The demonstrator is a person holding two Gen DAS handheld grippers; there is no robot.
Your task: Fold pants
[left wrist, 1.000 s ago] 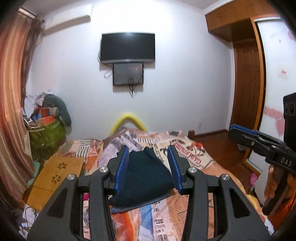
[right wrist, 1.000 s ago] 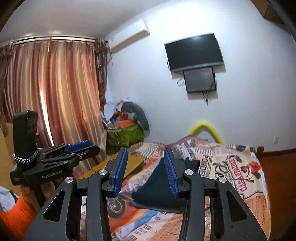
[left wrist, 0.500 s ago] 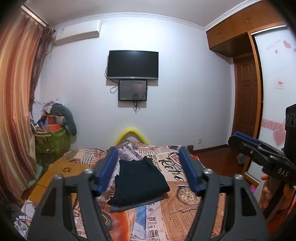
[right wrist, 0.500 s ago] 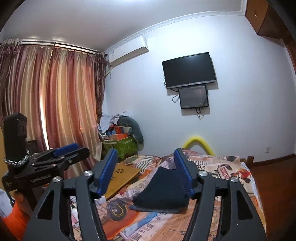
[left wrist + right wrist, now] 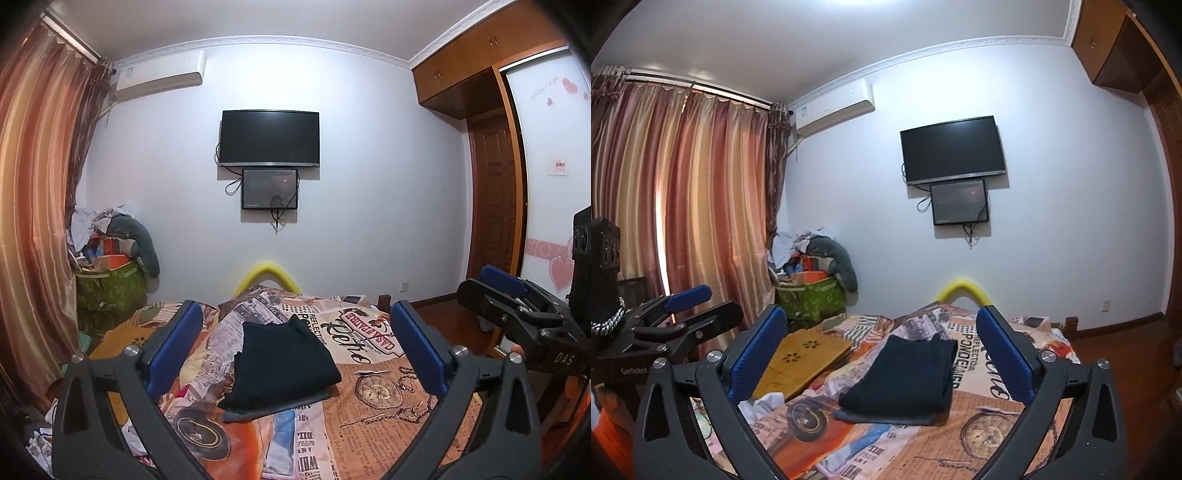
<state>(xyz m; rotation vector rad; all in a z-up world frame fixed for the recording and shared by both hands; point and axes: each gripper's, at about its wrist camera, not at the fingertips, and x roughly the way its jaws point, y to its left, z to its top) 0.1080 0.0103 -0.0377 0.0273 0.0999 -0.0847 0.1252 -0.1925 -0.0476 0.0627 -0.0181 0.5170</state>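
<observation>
Bed (image 5: 388, 417): pants (image 5: 280, 365) lie folded, seemingly done. Our left gripper (image 5: 295, 354) and right gripper (image 5: 882, 354) opening, fingers empty. Next we check, tidy edges.

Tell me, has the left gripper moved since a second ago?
Yes. The left gripper has backed away from the folded pants, jaws opening with nothing between them; the bed shows more.
</observation>
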